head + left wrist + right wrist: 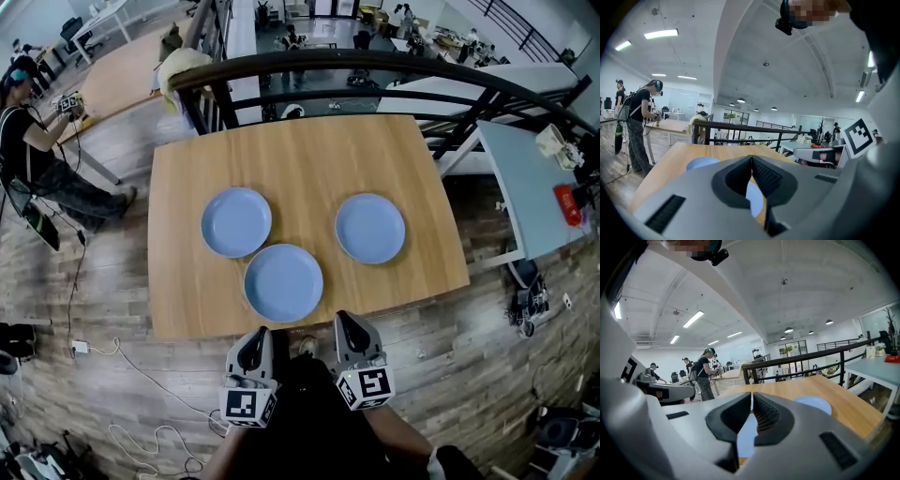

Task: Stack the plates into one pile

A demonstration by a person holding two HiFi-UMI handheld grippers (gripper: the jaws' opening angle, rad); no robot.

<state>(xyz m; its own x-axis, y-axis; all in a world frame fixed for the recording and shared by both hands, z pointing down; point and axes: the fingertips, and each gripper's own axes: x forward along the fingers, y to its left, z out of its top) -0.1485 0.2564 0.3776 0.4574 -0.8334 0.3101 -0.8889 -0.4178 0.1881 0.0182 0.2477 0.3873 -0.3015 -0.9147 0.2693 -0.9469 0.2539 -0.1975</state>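
Your left gripper (pixel 253 342) and right gripper (pixel 348 326) hover just off table (pixel 309 150) near edge, jaws together, nothing between. On table, unstacked: left plate (pixel 236 221) just beside near-edge plate (pixel 283 281), right plate (pixel 370 228) apart toward table's right side

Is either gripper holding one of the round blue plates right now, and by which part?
Nothing is held: the left gripper and right gripper are both shut, empty, short of the three round blue plates.

Three separate blue plates (pixel 283 281), unstacked
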